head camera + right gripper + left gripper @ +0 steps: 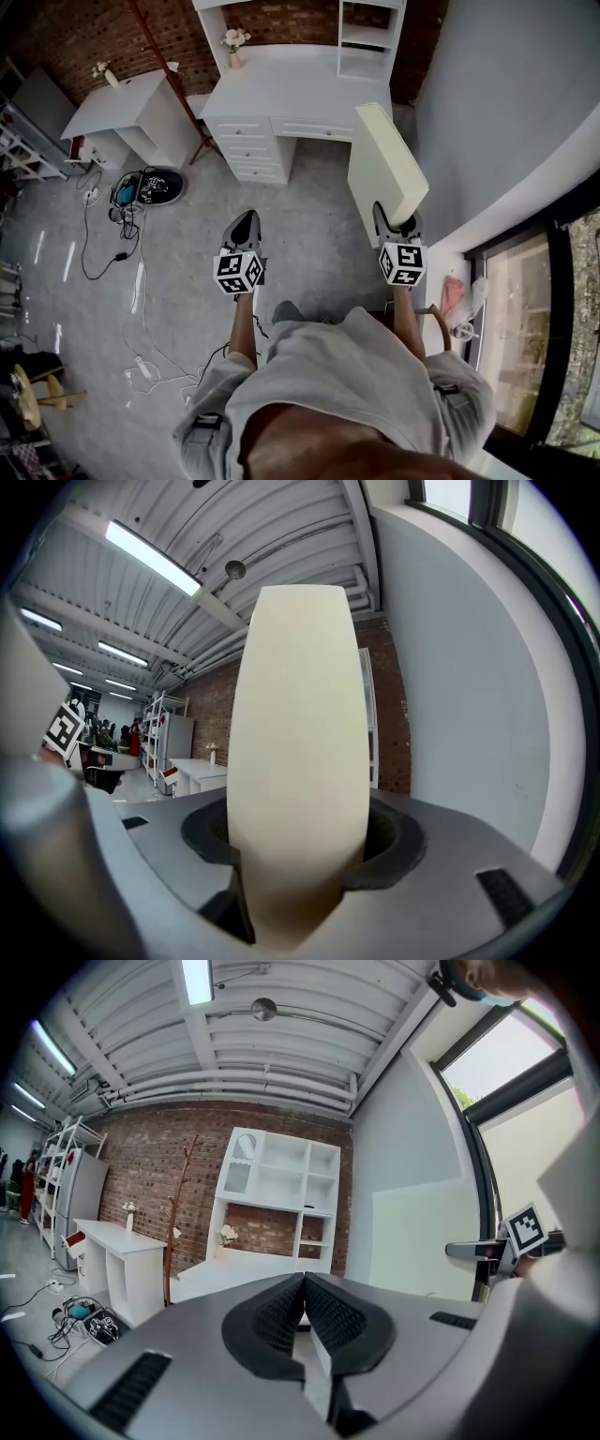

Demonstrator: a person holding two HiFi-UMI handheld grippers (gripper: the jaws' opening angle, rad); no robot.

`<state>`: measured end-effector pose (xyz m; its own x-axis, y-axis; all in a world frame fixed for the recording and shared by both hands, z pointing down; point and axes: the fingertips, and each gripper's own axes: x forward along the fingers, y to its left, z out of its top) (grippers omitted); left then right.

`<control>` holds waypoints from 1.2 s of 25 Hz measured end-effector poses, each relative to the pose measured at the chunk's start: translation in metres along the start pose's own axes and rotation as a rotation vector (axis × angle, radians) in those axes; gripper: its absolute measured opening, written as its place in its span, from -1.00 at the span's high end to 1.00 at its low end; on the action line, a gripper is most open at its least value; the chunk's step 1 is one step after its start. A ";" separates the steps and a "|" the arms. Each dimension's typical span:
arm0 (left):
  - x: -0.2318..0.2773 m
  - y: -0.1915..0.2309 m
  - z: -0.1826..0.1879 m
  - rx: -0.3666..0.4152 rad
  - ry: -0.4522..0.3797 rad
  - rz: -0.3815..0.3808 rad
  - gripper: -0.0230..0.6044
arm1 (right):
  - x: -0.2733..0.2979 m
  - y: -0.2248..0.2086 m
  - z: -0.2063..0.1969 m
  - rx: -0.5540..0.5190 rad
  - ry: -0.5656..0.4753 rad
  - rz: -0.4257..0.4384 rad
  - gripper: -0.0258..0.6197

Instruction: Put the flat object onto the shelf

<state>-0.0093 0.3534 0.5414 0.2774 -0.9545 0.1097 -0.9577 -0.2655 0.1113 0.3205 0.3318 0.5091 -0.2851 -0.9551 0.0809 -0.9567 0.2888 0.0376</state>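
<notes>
Head view puts you on the floor (319, 216) short of the white surface (281, 89), with the flat object (384, 164), a thick cream panel, clamped at its lower end in your right gripper (396, 225) and held up in the air, touching nothing else. Your left gripper (242, 230) hangs beside it, jaws together on nothing. So the pickup looks done; what is left, by my reading, is the carry to the shelf (370, 37) standing on the surface's right end, and setting the panel down there.
</notes>
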 end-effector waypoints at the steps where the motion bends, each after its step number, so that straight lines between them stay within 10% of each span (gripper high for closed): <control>1: 0.001 -0.001 -0.001 0.000 0.000 0.001 0.88 | 0.000 -0.001 0.000 -0.001 -0.001 0.003 0.06; 30: 0.163 0.060 -0.004 -0.054 0.021 -0.060 0.88 | 0.158 -0.012 -0.004 -0.032 0.041 -0.016 0.06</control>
<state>-0.0214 0.1827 0.5703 0.3364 -0.9339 0.1214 -0.9338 -0.3141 0.1717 0.2874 0.1780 0.5256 -0.2668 -0.9562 0.1205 -0.9584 0.2764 0.0713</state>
